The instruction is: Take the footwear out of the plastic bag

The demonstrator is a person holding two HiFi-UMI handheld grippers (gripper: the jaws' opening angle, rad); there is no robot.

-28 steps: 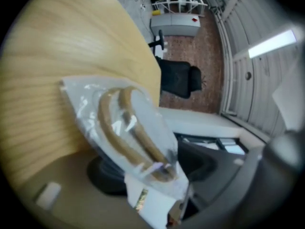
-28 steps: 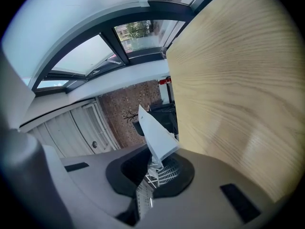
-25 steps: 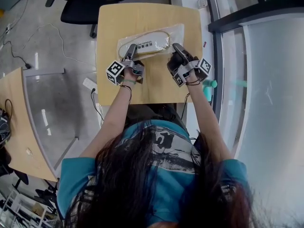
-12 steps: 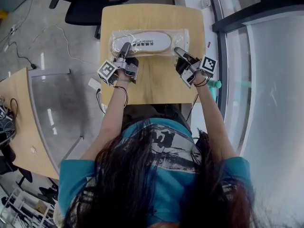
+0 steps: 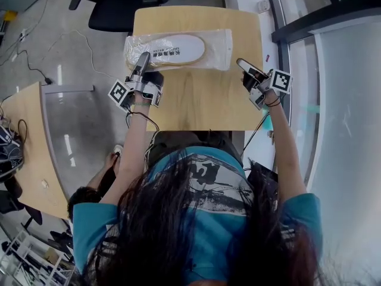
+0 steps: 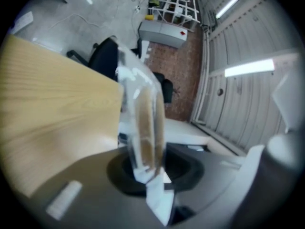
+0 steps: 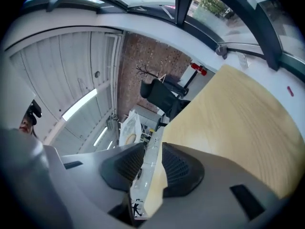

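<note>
The footwear is a flat insole [image 5: 175,48], white on top with a tan rim and a line of dark print near its left end. It lies lengthwise, left to right, sealed inside a clear plastic bag [image 5: 221,42] at the far side of the wooden table [image 5: 196,103].

My left gripper [image 5: 143,58] points away from me at the bag's left end, which sticks out just past the table's left edge. Its jaws have just been closing and are now pinched on that end. In the left gripper view the bag stands edge-on between the pads, the insole's tan edge showing through the film. My left forearm [image 5: 134,148] runs straight back to my shoulder.

The rest of the bag stretches right over the tabletop, and its right end holds no part of the insole.

My right gripper [image 5: 245,66] is by the table's right edge, well apart from the bag, with its marker cube [image 5: 281,80] turned upward. Its jaws have just been opening and stand apart with nothing between them.
</note>
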